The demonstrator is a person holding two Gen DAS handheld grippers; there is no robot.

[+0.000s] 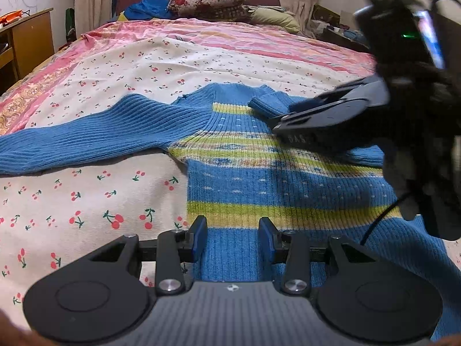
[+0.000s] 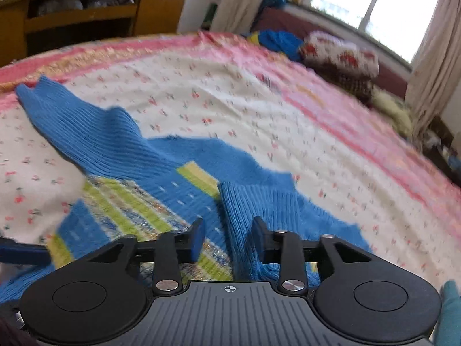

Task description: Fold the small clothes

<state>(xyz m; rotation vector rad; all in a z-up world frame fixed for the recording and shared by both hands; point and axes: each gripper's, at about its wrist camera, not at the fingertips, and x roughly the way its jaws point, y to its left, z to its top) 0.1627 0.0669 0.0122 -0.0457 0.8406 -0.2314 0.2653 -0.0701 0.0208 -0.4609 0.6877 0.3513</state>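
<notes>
Blue pads of the left gripper (image 1: 232,238) stood parted just above the hem region of a small blue ribbed knit sweater with lime-green and speckled stripes (image 1: 259,178), with nothing between them. That sweater lay flat on a white cherry-print sheet (image 1: 86,201) spread over a pink patterned bedspread (image 1: 230,37); one plain blue sleeve (image 1: 86,141) stretched out sideways across the sheet, while the other sleeve (image 2: 253,210) was folded back over the striped chest. Seen from the right wrist, the right gripper (image 2: 227,238) had its fingers apart as well, with the folded sleeve's ribbed fabric running up between them; whether either pad actually touched the knit could not be told, since the view was blurred. From the left wrist the right gripper (image 1: 288,121) hovered low over the sweater's shoulder, at the folded cuff
</notes>
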